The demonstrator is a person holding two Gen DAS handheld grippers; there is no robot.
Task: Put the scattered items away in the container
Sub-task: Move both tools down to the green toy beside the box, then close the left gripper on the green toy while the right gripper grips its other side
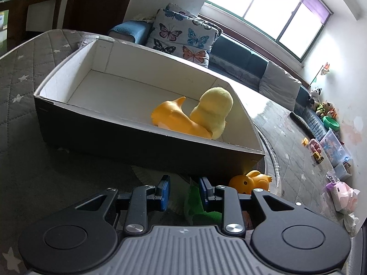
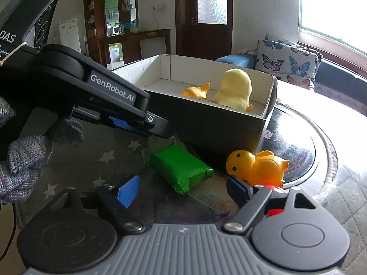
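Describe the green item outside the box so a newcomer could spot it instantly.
Find the open cardboard box with dark outer walls. On the star-patterned grey cloth against its near wall lies a bright green wrapped rectangular packet, left of the orange rubber duck. It is the only green, flat-sided thing there.

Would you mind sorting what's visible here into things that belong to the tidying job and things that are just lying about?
Job items:
box
green packet
orange rubber duck
yellow plush duck, already in the box
orange toy, already in the box

Just lying about:
butterfly cushions
toys along the far wall
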